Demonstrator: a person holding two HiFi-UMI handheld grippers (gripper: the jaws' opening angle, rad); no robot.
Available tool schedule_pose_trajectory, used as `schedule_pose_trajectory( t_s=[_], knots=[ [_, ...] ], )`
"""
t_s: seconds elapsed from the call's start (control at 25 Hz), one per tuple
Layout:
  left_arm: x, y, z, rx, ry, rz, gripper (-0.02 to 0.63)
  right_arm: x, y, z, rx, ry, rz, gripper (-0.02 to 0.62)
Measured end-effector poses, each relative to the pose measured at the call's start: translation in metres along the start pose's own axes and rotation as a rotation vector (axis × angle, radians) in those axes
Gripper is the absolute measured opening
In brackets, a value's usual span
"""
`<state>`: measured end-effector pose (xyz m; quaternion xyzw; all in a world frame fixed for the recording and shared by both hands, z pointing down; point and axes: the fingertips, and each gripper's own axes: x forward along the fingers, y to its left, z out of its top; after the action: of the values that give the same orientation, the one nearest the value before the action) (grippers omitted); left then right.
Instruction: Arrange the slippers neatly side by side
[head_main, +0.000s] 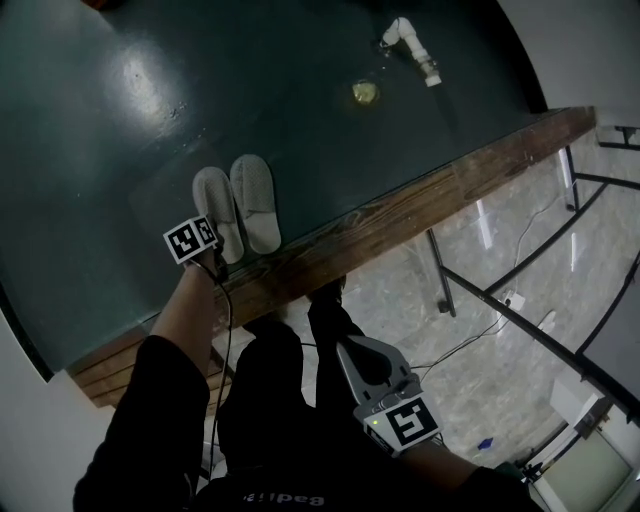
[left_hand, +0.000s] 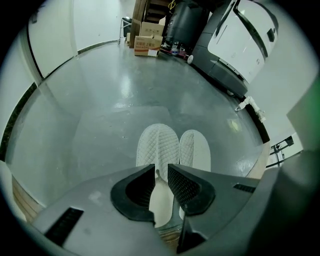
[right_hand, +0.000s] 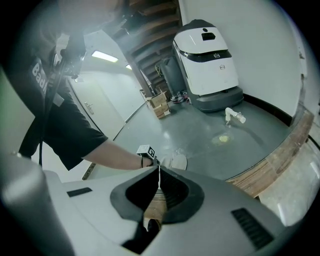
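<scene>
Here, a dark green floor (head_main: 120, 120) ends at a wooden edge (head_main: 420, 200) on its near right side. A white machine (right_hand: 207, 60) stands at the far side. 2 white slippers (head_main: 257, 200) lie side by side, touching, with their heels near the edge. The left gripper (left_hand: 161, 170) hovers at the heel of the left slipper (head_main: 215, 205), its jaws a narrow gap apart, the heel showing in that gap. The right gripper (right_hand: 159, 170) hangs well apart, off the edge at near right, its jaws pressed together on nothing. A white pipe piece (head_main: 412, 48) and a yellow spot (head_main: 365, 93) lie far right.
</scene>
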<state>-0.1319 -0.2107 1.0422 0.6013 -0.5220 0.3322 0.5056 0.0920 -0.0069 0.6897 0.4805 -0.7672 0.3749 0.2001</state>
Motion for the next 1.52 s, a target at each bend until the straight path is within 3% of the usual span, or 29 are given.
schedule_pose_trajectory(
  t_s=[0.12, 0.44, 0.52, 0.6, 0.76, 1.0, 1.16, 1.36, 1.52],
  knots=[
    [-0.041, -0.001, -0.004, 0.040, -0.003, 0.029, 0.055, -0.012, 0.017, 0.020, -0.017, -0.026, 0.030, -0.002],
    [-0.191, 0.012, -0.020, 0.265, 0.007, 0.051, 0.055, -0.054, 0.088, 0.087, -0.113, -0.063, 0.140, -0.002],
    [-0.233, 0.010, -0.018, 0.313, -0.034, 0.019, 0.055, -0.068, 0.105, 0.109, -0.164, -0.084, 0.151, -0.002],
    [-0.269, 0.008, -0.001, 0.335, -0.131, -0.022, 0.055, -0.076, 0.117, 0.135, -0.244, -0.122, 0.165, -0.002],
    [-0.343, 0.017, 0.009, 0.308, -0.268, -0.025, 0.054, -0.099, 0.141, 0.161, -0.350, -0.171, 0.207, -0.002],
    [-0.443, 0.000, -0.005, 0.139, -0.408, -0.140, 0.055, -0.119, 0.174, 0.186, -0.389, -0.182, 0.243, -0.003],
    [-0.506, -0.031, -0.007, 0.143, -0.519, -0.232, 0.054, -0.125, 0.200, 0.206, -0.401, -0.222, 0.282, -0.002],
    [-0.580, -0.069, -0.006, 0.143, -0.600, -0.334, 0.054, -0.135, 0.213, 0.223, -0.365, -0.250, 0.305, -0.002],
    [-0.639, -0.102, 0.003, 0.217, -0.719, -0.380, 0.054, -0.150, 0.226, 0.226, -0.527, -0.307, 0.275, -0.002]
  ],
)
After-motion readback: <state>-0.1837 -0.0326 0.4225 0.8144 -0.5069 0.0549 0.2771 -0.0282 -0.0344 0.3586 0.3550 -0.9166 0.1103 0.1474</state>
